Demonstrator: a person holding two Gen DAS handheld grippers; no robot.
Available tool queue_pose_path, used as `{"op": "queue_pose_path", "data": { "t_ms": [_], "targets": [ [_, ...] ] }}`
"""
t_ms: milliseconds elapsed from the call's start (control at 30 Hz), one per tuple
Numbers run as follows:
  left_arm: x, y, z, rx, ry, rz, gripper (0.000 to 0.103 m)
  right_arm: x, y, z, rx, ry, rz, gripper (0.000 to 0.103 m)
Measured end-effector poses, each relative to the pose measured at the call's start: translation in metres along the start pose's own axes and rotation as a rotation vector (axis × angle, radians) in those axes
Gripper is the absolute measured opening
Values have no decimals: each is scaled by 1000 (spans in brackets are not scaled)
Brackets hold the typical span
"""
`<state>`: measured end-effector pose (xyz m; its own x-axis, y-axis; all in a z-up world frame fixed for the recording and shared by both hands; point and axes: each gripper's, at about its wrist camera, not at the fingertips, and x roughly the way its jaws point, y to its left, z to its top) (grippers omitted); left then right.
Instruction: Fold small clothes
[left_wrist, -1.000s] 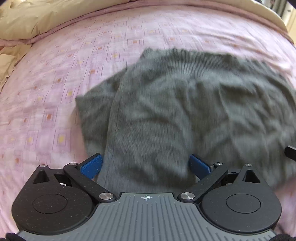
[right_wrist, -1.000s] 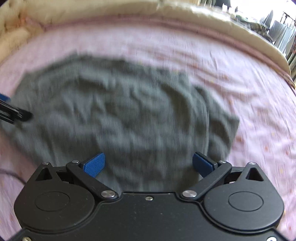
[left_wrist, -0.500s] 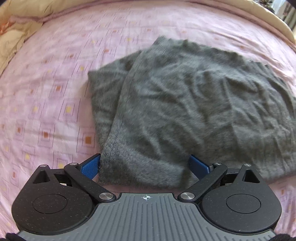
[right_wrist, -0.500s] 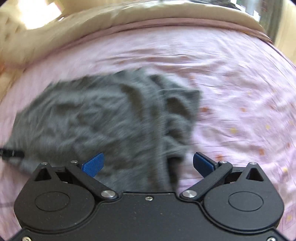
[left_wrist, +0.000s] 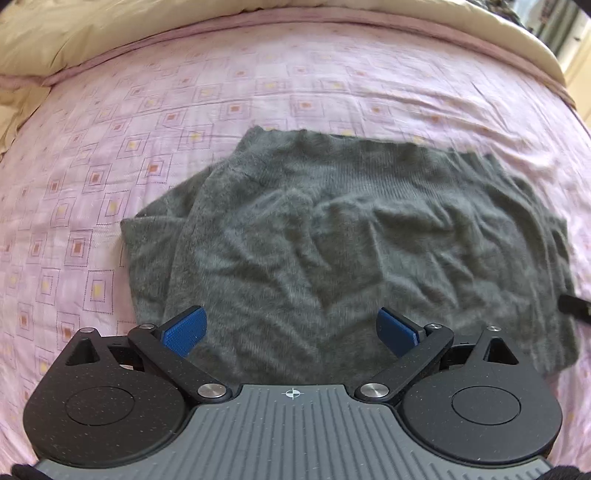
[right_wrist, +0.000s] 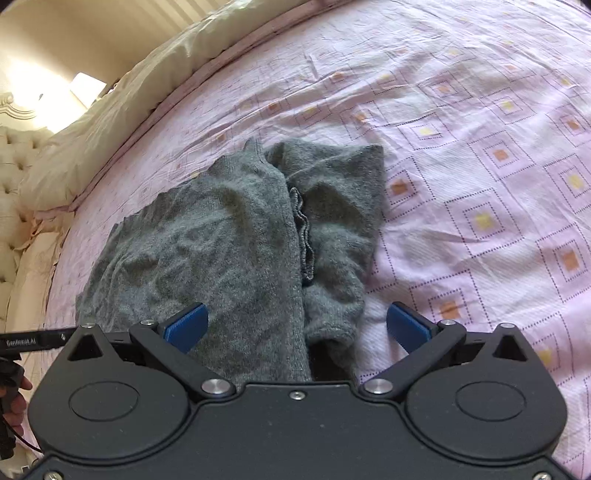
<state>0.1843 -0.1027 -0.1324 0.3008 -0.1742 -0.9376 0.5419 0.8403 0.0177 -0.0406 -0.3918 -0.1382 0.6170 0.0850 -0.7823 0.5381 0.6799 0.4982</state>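
Note:
A grey knitted sweater lies wrinkled on the pink patterned bed sheet, with a sleeve folded in at its left side. My left gripper hovers over the sweater's near edge, open, nothing between its blue pads. In the right wrist view the same sweater shows its right side, where a folded sleeve lies beside a ribbed edge. My right gripper stands open above the sleeve's near end and holds nothing. The other gripper's black body shows at the left edge.
A cream quilt is bunched along the far edge of the bed. A tufted headboard and a lit lamp stand at the left in the right wrist view. Bare sheet stretches to the right of the sweater.
Both cameras have steadied after blur. The right gripper has swung round to the sweater's right side and now faces the folded sleeve. The left gripper drew back a little.

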Motion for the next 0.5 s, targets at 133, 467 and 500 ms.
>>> {"op": "queue_pose_path", "data": {
  "t_ms": [133, 467, 500],
  "targets": [
    [12, 16, -27, -14, 81, 50, 99, -2, -5, -1, -4, -4, 27, 103],
    [8, 59, -65, -131, 144, 86, 88, 0, -2, -6, -59, -21, 26, 103],
    [-1, 55, -61, -128, 111, 68, 88, 0, -3, -6, -56, -22, 26, 103]
  ]
}}
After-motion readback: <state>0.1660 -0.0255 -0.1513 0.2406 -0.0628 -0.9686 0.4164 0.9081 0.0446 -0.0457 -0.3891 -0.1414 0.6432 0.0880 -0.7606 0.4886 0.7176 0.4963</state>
